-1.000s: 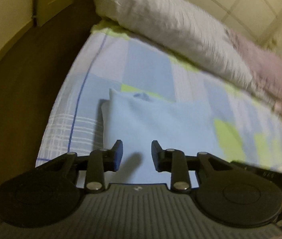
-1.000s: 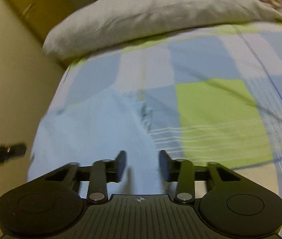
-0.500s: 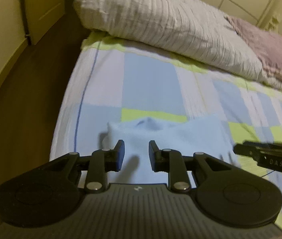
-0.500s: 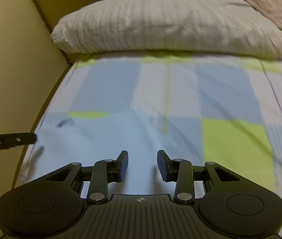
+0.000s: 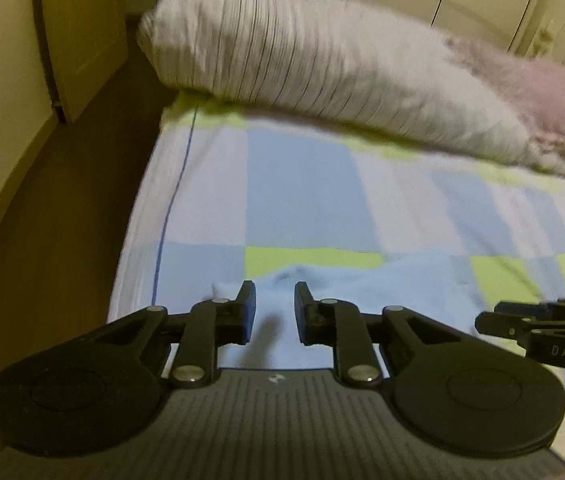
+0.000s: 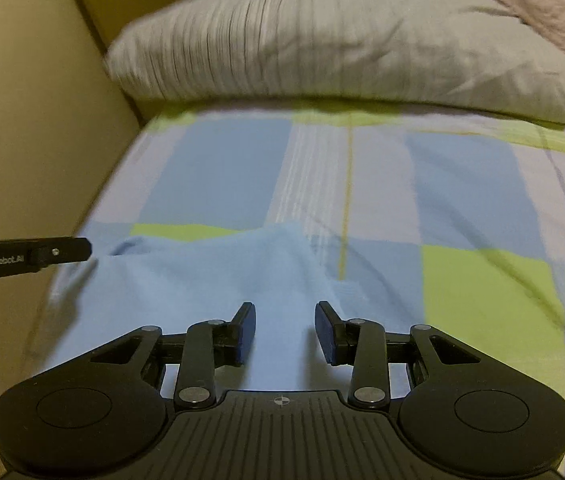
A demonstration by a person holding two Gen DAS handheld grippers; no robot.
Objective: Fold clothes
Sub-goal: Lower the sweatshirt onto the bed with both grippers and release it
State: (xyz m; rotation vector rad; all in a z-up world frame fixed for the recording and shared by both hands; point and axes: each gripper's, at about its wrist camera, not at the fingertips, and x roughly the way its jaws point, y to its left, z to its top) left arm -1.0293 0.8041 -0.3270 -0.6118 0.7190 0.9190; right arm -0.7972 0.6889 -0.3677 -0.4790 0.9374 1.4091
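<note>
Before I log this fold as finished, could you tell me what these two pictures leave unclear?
- Light blue garment: its near edge is hidden behind the right gripper in the right wrist view, and behind the left gripper in the left wrist view.
- Garment type and number of folds: cannot be told in either view.
- Pillow: motion-blurred.
- Pink cloth: cut off by the picture's right edge.

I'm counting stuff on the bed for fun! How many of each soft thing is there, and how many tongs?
Light blue garment: 1
White striped pillow: 1
Pinkish blanket: 1
Tongs: 2, left tongs and right tongs
Total: 5
</note>
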